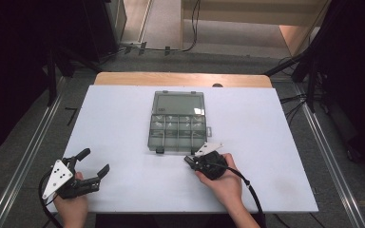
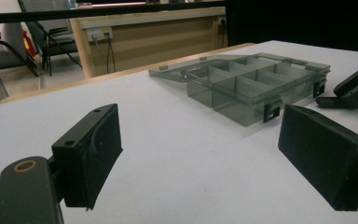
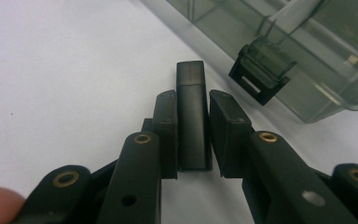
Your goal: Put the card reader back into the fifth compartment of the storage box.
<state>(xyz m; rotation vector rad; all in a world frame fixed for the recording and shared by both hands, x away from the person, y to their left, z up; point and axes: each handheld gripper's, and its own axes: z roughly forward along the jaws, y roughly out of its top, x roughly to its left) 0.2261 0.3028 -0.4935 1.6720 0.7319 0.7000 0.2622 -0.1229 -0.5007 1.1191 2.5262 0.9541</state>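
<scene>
A smoky clear compartment box (image 1: 178, 128) lies open in the middle of the white table, its lid folded back to the far side. My right gripper (image 1: 188, 160) sits just in front of the box's near right corner. It is shut on a small black stick (image 3: 192, 121) that juts out past the jaws and points toward a box latch (image 3: 261, 70). My left gripper (image 1: 96, 160) rests at the table's near left with its jaws wide apart and nothing between them. In the left gripper view the box (image 2: 242, 86) lies ahead, with the right gripper (image 2: 354, 88) beside it.
The white table top (image 1: 123, 118) has a wooden strip (image 1: 180, 78) along its far edge. Metal rails (image 1: 26, 156) run along the floor on both sides. Chairs (image 2: 51, 42) and a wooden counter (image 2: 158, 37) stand beyond the table.
</scene>
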